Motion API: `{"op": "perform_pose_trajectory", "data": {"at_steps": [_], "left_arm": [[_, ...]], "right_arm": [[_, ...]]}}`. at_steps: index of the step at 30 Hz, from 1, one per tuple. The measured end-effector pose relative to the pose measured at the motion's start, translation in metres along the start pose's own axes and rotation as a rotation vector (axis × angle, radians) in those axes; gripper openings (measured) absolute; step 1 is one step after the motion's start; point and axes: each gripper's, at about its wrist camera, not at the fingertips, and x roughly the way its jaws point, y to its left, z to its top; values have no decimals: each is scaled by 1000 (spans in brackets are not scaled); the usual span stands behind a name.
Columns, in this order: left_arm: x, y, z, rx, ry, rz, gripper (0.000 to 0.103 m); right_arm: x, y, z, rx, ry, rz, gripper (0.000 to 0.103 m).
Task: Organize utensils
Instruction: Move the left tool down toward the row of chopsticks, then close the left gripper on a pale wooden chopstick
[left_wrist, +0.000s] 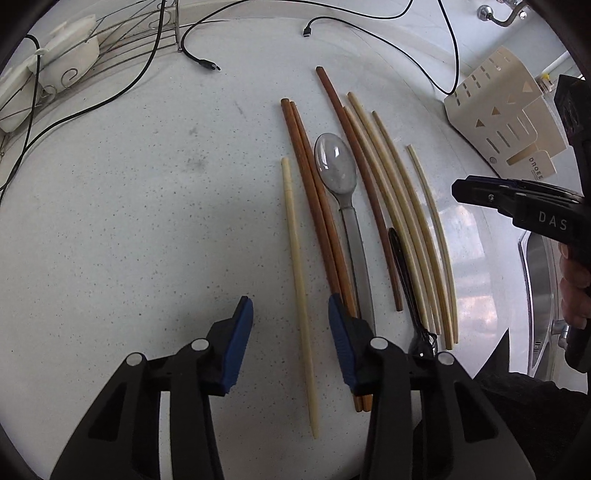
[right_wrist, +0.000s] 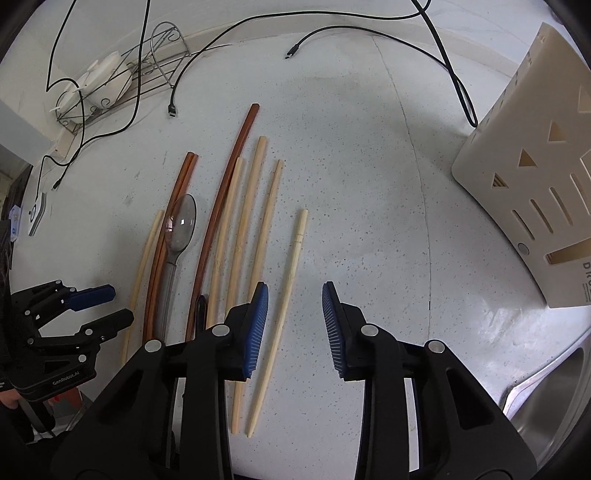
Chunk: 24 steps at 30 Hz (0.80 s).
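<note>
Your work surface is a white, grey-speckled stone countertop (left_wrist: 147, 221). At its far left a wire dish rack (left_wrist: 122, 40) holds white ceramic bowls (left_wrist: 70, 48), and thin black cables (left_wrist: 199, 61) trail from there across the far edge.

Your left gripper (left_wrist: 290, 343) hovers low over the near part of the counter with its blue-padded jaws spread wide, holding nothing. A single pale ivory chopstick (left_wrist: 297, 280) lies lengthwise on the counter between the jaws, touching neither. Just to its right lie a pair of reddish-brown wooden chopsticks (left_wrist: 314, 206) side by side, then a clear plastic spoon (left_wrist: 338, 170) with its bowl at the far end. Beyond the spoon come one more long brown chopstick (left_wrist: 354, 158), a short black utensil handle (left_wrist: 402, 269), and a fan of pale chopsticks (left_wrist: 399, 206).

Your right gripper (right_wrist: 293, 328) is also wide open and empty, with the rightmost pale chopstick (right_wrist: 291, 277) lying on the counter between its jaws, closer to the left pad.

Farther right a cream plastic utensil holder (right_wrist: 524, 192) with slot and triangle cut-outs lies tipped on the counter. At the near right the rim of a stainless steel sink (right_wrist: 554, 391) shows.
</note>
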Motion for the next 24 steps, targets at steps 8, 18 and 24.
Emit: {"op": "perform_pose_trajectory", "data": {"at_steps": [8, 18, 24], "left_arm": [[5, -9, 11, 31, 13, 48, 41], [12, -21, 17, 73, 75, 170, 31], [16, -29, 17, 100, 78, 227, 26]], "right_arm": [[-1, -2, -2, 11, -3, -1, 29], [-4, -7, -3, 23, -12, -13, 29], [2, -4, -6, 19, 6, -8, 29]]}}
